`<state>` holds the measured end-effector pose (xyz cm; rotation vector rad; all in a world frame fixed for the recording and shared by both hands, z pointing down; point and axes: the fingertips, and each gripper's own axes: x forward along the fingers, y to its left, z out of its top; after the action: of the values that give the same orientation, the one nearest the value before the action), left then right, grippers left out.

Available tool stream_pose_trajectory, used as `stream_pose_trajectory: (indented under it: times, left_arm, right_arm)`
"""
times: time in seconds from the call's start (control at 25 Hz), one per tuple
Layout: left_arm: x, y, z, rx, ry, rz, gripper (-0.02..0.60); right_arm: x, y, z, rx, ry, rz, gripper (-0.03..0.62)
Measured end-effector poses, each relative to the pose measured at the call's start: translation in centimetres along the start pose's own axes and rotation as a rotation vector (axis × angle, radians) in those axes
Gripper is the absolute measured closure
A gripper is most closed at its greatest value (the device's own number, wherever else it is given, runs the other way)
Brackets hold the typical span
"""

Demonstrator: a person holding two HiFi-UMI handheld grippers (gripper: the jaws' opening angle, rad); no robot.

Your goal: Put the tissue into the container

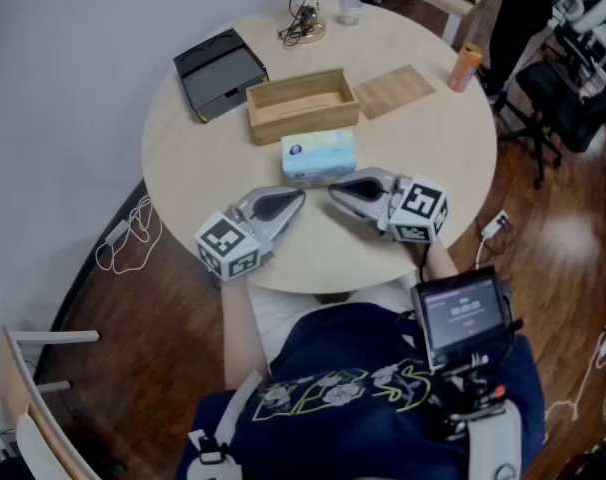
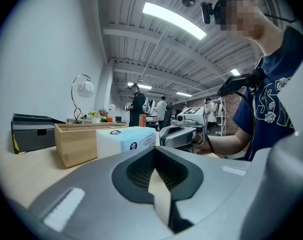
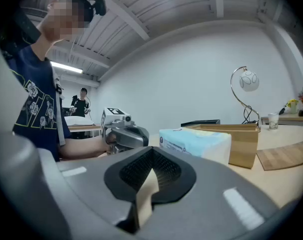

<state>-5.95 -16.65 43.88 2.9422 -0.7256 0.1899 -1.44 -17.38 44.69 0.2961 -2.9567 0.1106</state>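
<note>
A pale blue and white tissue pack (image 1: 318,156) lies on the round table (image 1: 183,158), just in front of an open wooden box (image 1: 301,104). My left gripper (image 1: 299,198) rests on the table near the front edge, jaws shut and empty, its tip pointing toward the pack. My right gripper (image 1: 333,194) lies opposite it, also shut with nothing held. In the left gripper view the tissue pack (image 2: 125,140) stands ahead beside the wooden box (image 2: 74,143). The right gripper view has the tissue pack (image 3: 194,143) before the wooden box (image 3: 241,141).
A wooden lid (image 1: 395,91) lies to the right of the box. A dark grey case (image 1: 219,72) sits at the back left, a wire lamp base (image 1: 303,23) and small cup (image 1: 349,10) at the far edge, an orange can (image 1: 465,67) at the right rim.
</note>
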Motion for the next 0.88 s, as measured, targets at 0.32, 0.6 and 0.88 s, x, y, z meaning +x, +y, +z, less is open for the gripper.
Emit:
stream_pose_trajectory:
  times: [0.32, 0.6, 0.88]
  left_arm:
    - [-0.01, 0.44, -0.06, 0.001, -0.009, 0.007, 0.578]
    - [-0.11, 0.23, 0.03, -0.001, -0.002, 0.008, 0.578]
    - [-0.10, 0.20, 0.02, 0.003, -0.003, 0.005, 0.578]
  right_arm:
    - [0.23, -0.19, 0.58, 0.008, -0.006, -0.019, 0.592]
    - [0.11, -0.06, 0.35, -0.002, -0.014, -0.004, 0.593]
    - [0.18, -0.01, 0.33, -0.005, -0.015, -0.003, 0.593]
